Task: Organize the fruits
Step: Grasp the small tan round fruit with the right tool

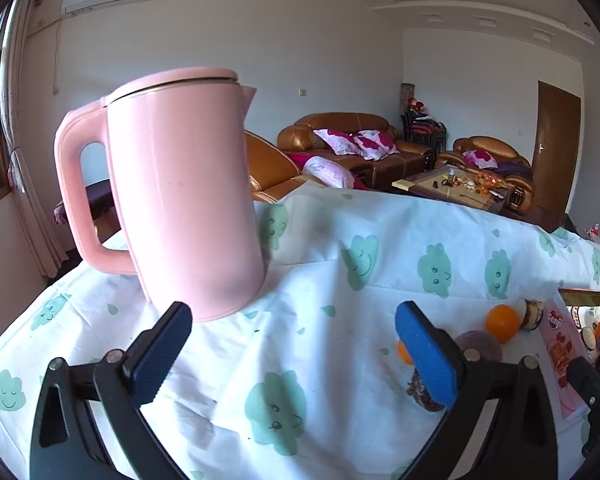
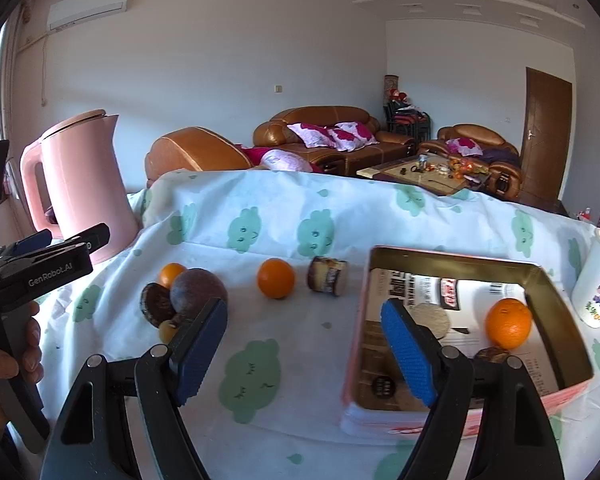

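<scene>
Fruits lie scattered on the table [image 2: 300, 344], which is covered with a white cloth printed with green smiling clouds. In the right wrist view one orange [image 2: 508, 323] sits inside the open pink tin box [image 2: 572, 320], near its right wall, with a round pale biscuit [image 2: 434, 320] and a small dark item (too hidden to name) beside it. A second orange [image 2: 276, 278] rests on the cloth left of the box, just beside a small jar lying on its side [image 2: 327, 275]. Further left is a cluster: a dark purple round fruit [image 2: 196, 290], a small orange [image 2: 171, 274] touching behind it, a dark chocolate-coloured disc [image 2: 156, 304] leaning at its front, and a small yellowish fruit [image 2: 167, 330] below.

A pink kettle [image 1: 180, 192] stands upright at the left end of the table, and a white printed cup [image 2: 596, 284] stands right of the box.

The right hand-held gripper [image 2: 306, 354] hangs released, its blue pads wide apart over bare cloth and the box's left edge, nothing between them. The left hand-held gripper [image 1: 292, 360] is likewise spread with empty space between its pads, pointing at the cloth in front of the kettle; in the right wrist view it appears at the left edge, gripped by a hand [image 2: 4, 356].
</scene>
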`<state>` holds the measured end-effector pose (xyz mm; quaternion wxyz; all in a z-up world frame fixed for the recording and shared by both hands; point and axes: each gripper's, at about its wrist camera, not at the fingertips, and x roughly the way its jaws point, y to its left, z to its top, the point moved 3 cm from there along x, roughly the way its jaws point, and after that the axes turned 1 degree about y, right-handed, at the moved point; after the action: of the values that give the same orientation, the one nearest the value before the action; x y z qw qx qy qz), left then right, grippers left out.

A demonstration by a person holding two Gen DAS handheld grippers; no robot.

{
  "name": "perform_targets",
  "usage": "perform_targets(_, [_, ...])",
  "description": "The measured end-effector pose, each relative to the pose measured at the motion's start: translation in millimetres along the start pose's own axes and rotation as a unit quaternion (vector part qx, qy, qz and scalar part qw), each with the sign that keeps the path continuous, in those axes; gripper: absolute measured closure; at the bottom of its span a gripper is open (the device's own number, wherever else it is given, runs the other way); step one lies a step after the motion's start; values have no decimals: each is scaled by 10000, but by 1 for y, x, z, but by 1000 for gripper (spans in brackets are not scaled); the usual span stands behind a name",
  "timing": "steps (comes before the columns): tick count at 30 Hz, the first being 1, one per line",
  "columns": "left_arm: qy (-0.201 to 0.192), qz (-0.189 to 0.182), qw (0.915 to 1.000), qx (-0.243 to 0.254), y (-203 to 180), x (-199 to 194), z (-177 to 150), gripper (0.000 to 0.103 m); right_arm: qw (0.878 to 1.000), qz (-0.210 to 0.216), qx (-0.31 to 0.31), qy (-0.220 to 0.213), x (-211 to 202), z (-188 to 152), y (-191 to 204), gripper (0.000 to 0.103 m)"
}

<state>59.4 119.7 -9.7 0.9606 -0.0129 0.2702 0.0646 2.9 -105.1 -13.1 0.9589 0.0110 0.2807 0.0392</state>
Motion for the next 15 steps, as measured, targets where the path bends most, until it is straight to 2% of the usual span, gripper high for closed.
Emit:
perform_targets(7, [201, 82, 9998, -2, 15, 4, 1, 0, 9944, 759, -225, 700, 31, -4, 53, 23])
perform_targets(9, [285, 6, 9996, 57, 13, 6, 0, 1, 9912, 832, -394, 949, 42, -7, 69, 30])
perform_targets(11, [334, -118, 9992, 159, 7, 7, -1, 6, 9882, 800, -467, 1219, 54, -10, 80, 46])
perform_targets(15, [436, -250, 9979, 407, -3, 9, -3, 12, 9812, 880, -259, 1699, 74, -16, 83, 56])
